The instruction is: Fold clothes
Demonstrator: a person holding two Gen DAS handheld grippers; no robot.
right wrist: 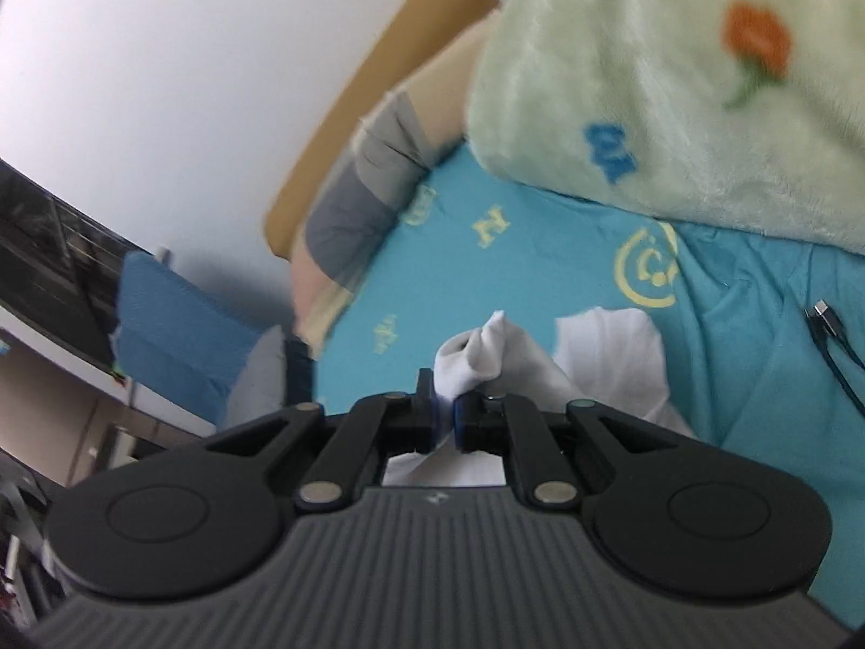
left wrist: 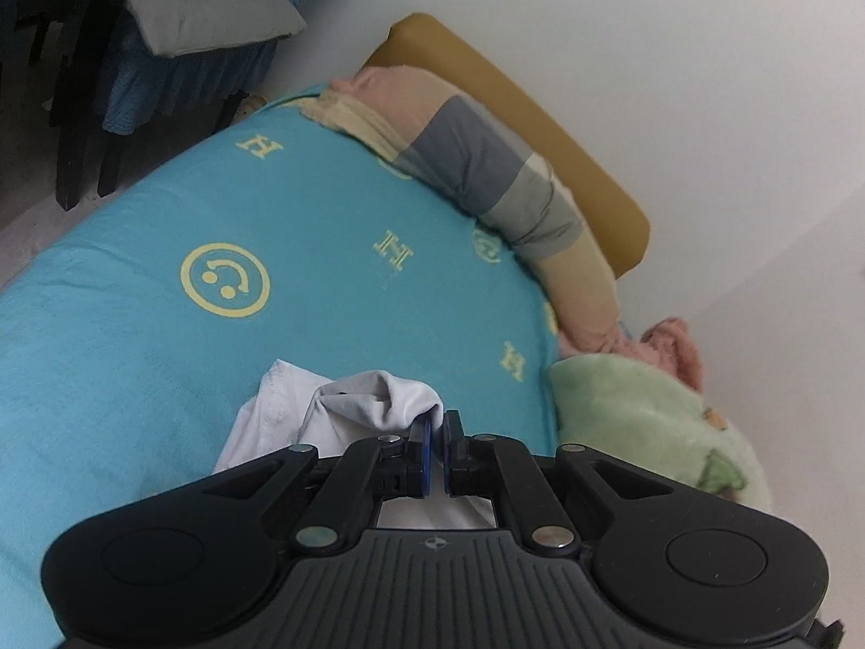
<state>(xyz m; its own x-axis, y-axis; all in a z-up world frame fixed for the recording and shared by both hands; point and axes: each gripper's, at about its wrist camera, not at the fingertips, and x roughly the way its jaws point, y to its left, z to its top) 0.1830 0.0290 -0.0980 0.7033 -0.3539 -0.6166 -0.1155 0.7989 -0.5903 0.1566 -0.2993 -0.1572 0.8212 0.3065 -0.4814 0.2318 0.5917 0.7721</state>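
- white cotton garment hangs bunched over the turquoise bedsheet, pinched by both grippers.
- risk: each pinch takes only a small peak of cloth, so a quick pull could slip it free and spoil the fold.
- left gripper: fingers nearly closed, clamping a fold.
- right gripper: clenched on a corner.

Soft even daylight, strong fisheye bending at edges, right view motion-blurred.
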